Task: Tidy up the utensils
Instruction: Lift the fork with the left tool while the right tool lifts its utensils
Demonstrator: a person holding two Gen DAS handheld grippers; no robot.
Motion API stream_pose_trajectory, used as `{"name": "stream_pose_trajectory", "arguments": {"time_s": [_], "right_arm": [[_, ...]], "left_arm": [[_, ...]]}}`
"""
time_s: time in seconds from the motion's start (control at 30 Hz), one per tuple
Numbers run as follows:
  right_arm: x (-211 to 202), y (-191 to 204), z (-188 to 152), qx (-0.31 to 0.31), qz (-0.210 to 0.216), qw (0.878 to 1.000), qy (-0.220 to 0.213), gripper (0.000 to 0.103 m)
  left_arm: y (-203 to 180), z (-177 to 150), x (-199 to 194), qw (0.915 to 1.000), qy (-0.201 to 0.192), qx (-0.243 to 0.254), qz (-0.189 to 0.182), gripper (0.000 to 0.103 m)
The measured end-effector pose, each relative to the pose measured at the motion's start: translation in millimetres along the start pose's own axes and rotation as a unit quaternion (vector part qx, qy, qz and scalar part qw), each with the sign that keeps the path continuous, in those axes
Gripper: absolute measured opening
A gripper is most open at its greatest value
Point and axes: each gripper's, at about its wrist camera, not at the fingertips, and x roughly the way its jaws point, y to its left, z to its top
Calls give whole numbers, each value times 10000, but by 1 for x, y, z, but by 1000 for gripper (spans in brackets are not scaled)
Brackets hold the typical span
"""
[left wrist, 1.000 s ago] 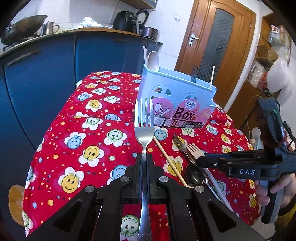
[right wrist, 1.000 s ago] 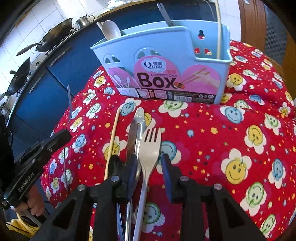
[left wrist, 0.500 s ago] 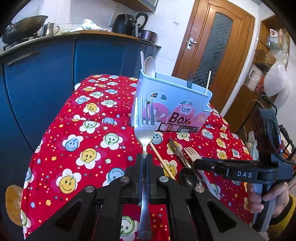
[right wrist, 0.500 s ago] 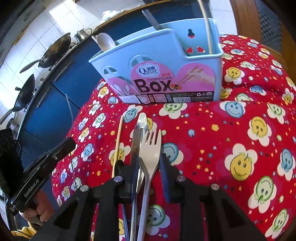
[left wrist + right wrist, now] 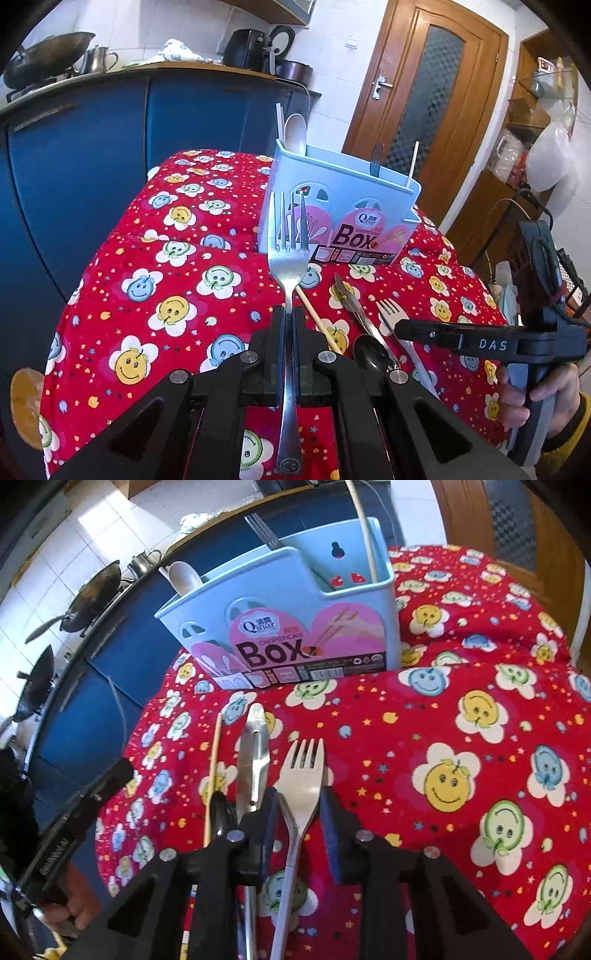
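Metal fork (image 5: 287,254) is clamped by its handle between the closed jaws of the left gripper (image 5: 287,321), tines pointing up and forward, held clear above the red smiley-flower tablecloth (image 5: 147,295) and lined up in the left wrist view in front of the pale blue chopsticks box (image 5: 343,192). The box stands upright on the cloth toward the far edge of the table; it carries a pink label, and already holds a white spoon (image 5: 295,129) at its left end, a dark fork (image 5: 376,157) and a single pale chopstick (image 5: 413,162) toward its right end. Loose utensils lie on the cloth nearer than the box, side by side: a wooden chopstick (image 5: 213,771), metal tongs (image 5: 255,753) lying flat with arms nearly closed (narrow, holding nothing), a dark spoon (image 5: 369,356) beside them, and a white plastic fork (image 5: 301,775) with tines toward the box. Right gripper (image 5: 297,805) sits low over the white fork, jaws partly apart and straddling its neck; the jaws have just been opening a little, the fork lies between them and a gap shows on each side, so the pads do not press on it. Left finger of that gripper is just beside the tongs. A hand (image 5: 532,391) with a yellow cuff holds the right gripper's grip. Blue kitchen cabinets (image 5: 92,166) stand behind the table, woks (image 5: 85,598) on the counter, wooden door (image 5: 424,85) to the right.
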Motion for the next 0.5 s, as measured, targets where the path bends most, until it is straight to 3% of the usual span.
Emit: {"name": "stream_pose_trajectory", "arguments": {"time_s": [0.3,0.33,0.37,0.4,0.5], "right_arm": [[14,-16,11,507,987,9935,235,27],[15,-17,11,544,1058,9926,229,25],[15,-17,11,547,1031,9930,208,13],[15,-16,11,514,967,9938,188,8],[12,-12,7,341,797,9962,75,6]], "left_arm": [[0,1,1,10000,-11,12,43,3],[1,2,1,10000,-17,14,63,3],[0,3,1,10000,-17,17,77,3],[0,3,2,10000,-16,21,86,3],[-3,3,2,9999,-15,53,104,3]]}}
